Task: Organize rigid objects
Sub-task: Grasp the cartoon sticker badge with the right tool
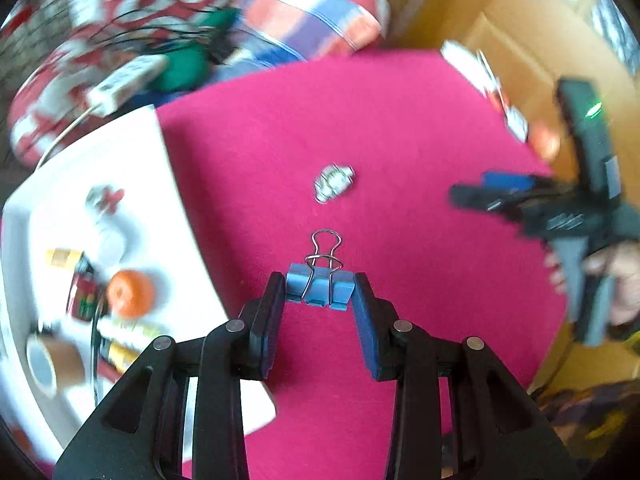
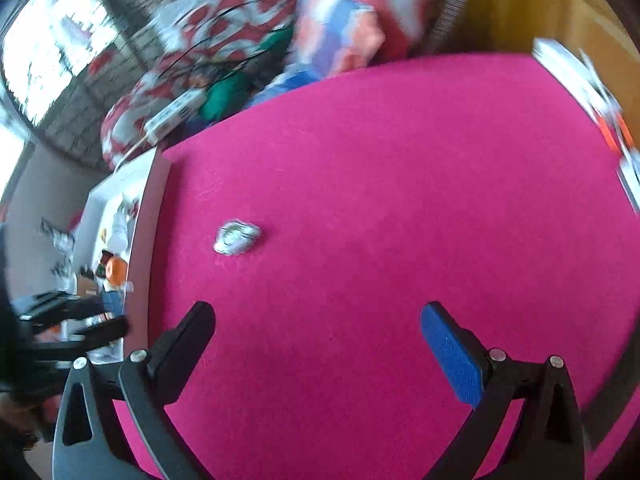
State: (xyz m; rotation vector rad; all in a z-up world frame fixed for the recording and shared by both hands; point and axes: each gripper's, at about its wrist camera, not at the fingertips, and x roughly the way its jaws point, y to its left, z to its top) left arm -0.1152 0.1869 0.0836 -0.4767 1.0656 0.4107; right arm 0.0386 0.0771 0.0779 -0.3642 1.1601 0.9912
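My left gripper [image 1: 320, 292] is shut on a blue binder clip [image 1: 320, 286], holding it by its sides above the pink mat [image 1: 400, 140], wire handles pointing away. A small silver crumpled object [image 1: 333, 182] lies on the mat beyond the clip; the right wrist view shows it [image 2: 237, 237] ahead and to the left. My right gripper [image 2: 318, 332] is open over the mat with nothing between its fingers. In the left wrist view the right gripper [image 1: 472, 196] shows blurred at the mat's right edge, held by a hand [image 1: 616, 276].
A white tray [image 1: 132, 168] left of the mat holds an orange ball [image 1: 131, 293], a tape roll [image 1: 44, 360], small tubes and other items. Patterned cushions [image 1: 160, 8] lie behind. White cards [image 1: 476, 68] sit at the mat's far right corner on a wooden surface [image 1: 520, 40].
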